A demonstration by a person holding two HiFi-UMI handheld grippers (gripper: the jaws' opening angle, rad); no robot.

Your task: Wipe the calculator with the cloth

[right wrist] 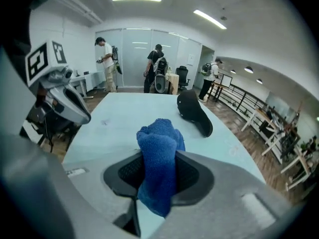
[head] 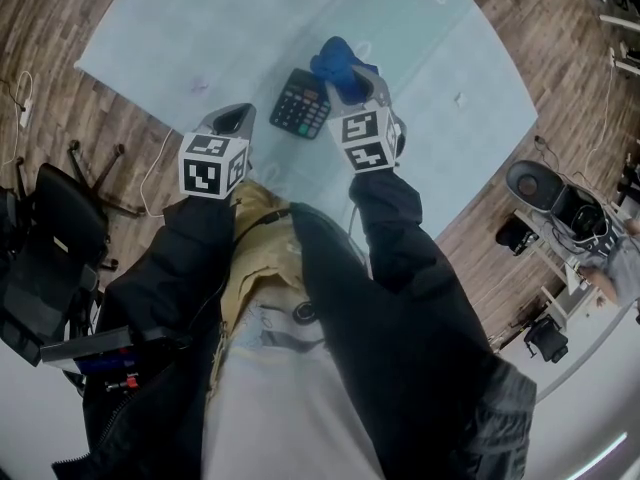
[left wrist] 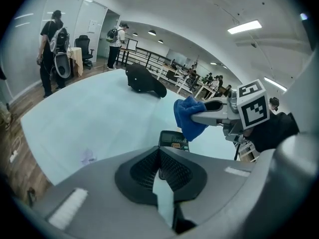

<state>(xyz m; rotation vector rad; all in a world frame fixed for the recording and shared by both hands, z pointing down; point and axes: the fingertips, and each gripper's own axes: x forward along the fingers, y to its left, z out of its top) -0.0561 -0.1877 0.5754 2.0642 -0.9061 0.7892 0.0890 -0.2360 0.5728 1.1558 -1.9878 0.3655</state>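
**Head view.** The calculator (head: 300,104) lies flat on the counter (head: 190,38), between the two tools. Its long axis appears to run roughly away from the person. The right hand-held gripper (head: 352,80) is just beside the calculator's right edge and carries the blue cloth (head: 338,60) near its far right corner. The left hand-held gripper (head: 234,118) is a little further away, on the calculator's left.

**Left gripper view.** The jaws are closed tip to tip with nothing between them. The calculator's display end shows just beyond the tips. The cloth hangs over it, but contact cannot be confirmed.

**Right gripper view.** The jaws are clamped on the cloth, which bulges above the pads and hangs below them. The calculator is out of sight here.

**Assessment.** The right tool is the nearer one. Wiping probably calls for lowering the cloth and moving it leftward.
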